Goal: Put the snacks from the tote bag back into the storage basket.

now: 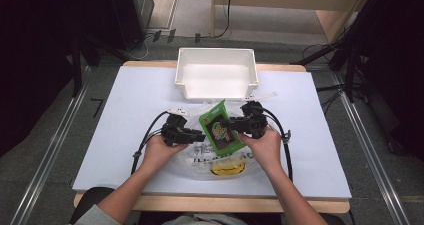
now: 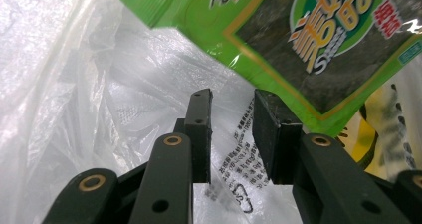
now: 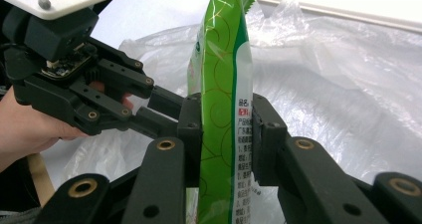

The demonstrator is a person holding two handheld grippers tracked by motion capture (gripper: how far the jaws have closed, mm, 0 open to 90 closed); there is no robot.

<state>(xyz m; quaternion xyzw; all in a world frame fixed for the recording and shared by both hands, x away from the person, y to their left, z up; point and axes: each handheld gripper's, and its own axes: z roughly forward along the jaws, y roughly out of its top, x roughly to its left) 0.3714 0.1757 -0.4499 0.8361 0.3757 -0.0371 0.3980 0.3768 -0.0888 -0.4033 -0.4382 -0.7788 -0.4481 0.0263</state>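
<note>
Green snack packet point(image 3: 221, 109) stands edge-on between the pads of the right tool point(image 1: 235, 125), pinched, its long axis running up and away above the clear plastic bag point(image 1: 200, 157). Left tool point(image 1: 197, 136) sits just beside it, spread, gripping nothing, bag film point(image 2: 74, 109) beyond its tips.

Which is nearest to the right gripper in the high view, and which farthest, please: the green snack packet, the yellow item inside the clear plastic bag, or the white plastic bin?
1. Green snack packet: clamped between the jaws of the right gripper.
2. Yellow item: below it, inside the clear plastic bag, toward the person.
3. White plastic bin: at the table's far edge.
</note>
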